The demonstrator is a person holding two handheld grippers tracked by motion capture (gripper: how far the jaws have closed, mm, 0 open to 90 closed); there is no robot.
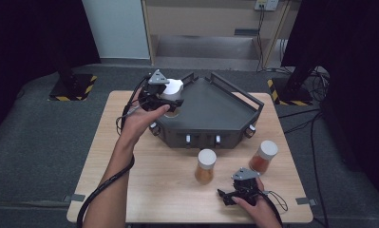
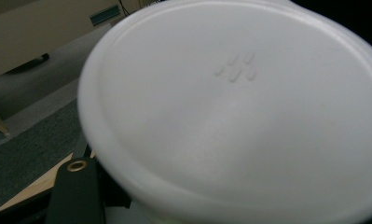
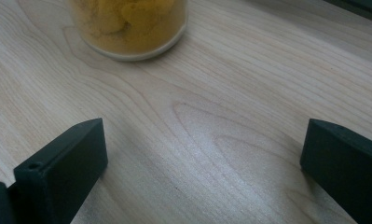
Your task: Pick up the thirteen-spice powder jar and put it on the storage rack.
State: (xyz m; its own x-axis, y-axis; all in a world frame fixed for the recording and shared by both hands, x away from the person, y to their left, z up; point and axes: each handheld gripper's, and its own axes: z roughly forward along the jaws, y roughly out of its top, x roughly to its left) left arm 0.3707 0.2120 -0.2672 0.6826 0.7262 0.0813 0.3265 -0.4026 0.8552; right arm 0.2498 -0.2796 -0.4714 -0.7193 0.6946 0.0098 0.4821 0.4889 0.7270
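White-lidded jar (image 1: 172, 90) clamped in left gripper (image 1: 165, 99) (above tray (image 1: 211, 111)).

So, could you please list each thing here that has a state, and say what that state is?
left gripper: shut on the white-lidded jar, held over the tray's left corner.
white-lidded jar: lid on, lifted off the table.
right gripper: open, nothing between its jaws, low at the table.
yellow jar: upright, lid on, on the table.
orange jar: lid on, on the table.
dark tray: nothing resting in it.
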